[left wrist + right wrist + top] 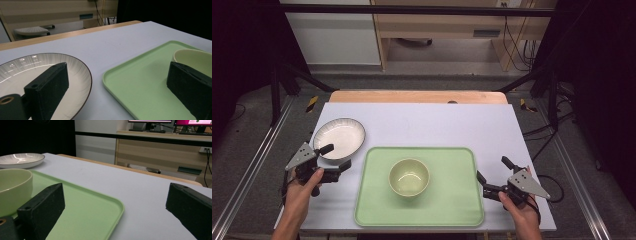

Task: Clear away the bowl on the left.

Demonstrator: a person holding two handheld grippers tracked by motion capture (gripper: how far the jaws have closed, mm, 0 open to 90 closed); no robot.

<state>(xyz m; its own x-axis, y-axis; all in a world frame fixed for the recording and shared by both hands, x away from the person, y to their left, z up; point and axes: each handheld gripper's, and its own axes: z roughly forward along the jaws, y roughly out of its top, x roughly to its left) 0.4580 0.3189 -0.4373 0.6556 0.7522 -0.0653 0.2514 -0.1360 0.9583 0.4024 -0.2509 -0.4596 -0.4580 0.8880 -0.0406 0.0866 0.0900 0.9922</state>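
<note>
Your left gripper (337, 157): jaws apart, over the white ribbed ceramic plate (343, 132). Your right gripper (493, 176): jaws apart, beside the green plastic tray (442, 200) holding the pale green bowl (409, 176).

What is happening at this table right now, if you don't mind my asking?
A person sits at the table with a two-jaw tool in each hand. The left tool is open, its jaws around the near rim of the white plate without closing on it. The right tool is also open, by the right edge of the green tray, holding nothing. A pale green bowl stands in the middle of the tray.
</note>
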